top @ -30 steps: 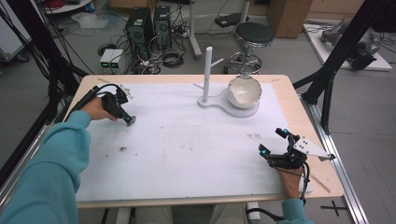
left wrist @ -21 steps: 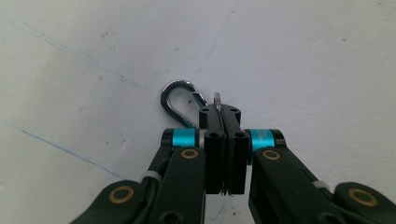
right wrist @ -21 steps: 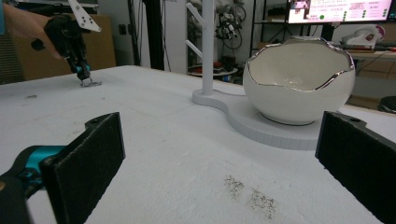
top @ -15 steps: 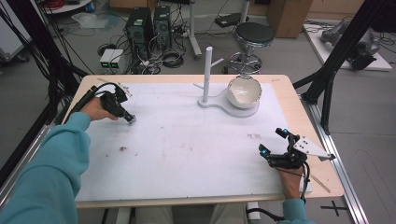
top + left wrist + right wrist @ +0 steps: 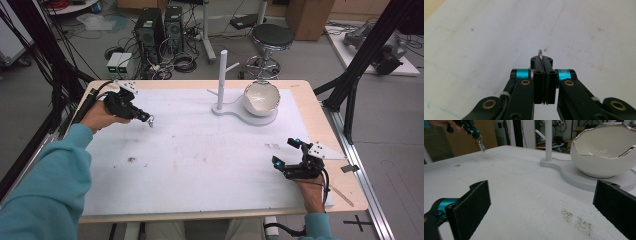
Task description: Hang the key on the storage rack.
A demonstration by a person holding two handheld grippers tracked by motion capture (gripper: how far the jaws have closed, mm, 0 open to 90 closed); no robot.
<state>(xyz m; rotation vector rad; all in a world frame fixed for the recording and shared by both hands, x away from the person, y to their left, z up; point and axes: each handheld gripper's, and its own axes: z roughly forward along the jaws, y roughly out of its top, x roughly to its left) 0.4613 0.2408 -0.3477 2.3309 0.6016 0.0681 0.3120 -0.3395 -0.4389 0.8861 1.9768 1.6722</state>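
Your left gripper (image 5: 149, 119) has risen off the mat since the earlier frame, and the small metal ring (image 5: 481, 144) has come up with it. Its jaws are clamped together on that ring (image 5: 540, 53), whose thin edge sticks out past the tips. From the right gripper view the ring hangs in the air at the far left, clear of the mat (image 5: 200, 160).

To the right of it, at the far middle, the white stand (image 5: 223, 75) rises from its base, with short pegs branching off the post. Nothing hangs on it. Just right of the post sits the bowl (image 5: 261, 97), which looks empty.

At the near right, your right gripper (image 5: 284, 152) rests low with its jaws wide apart, holding nothing.

So the pickup looks done. Carrying the ring across and setting it on a peg or in the bowl is likely what remains.
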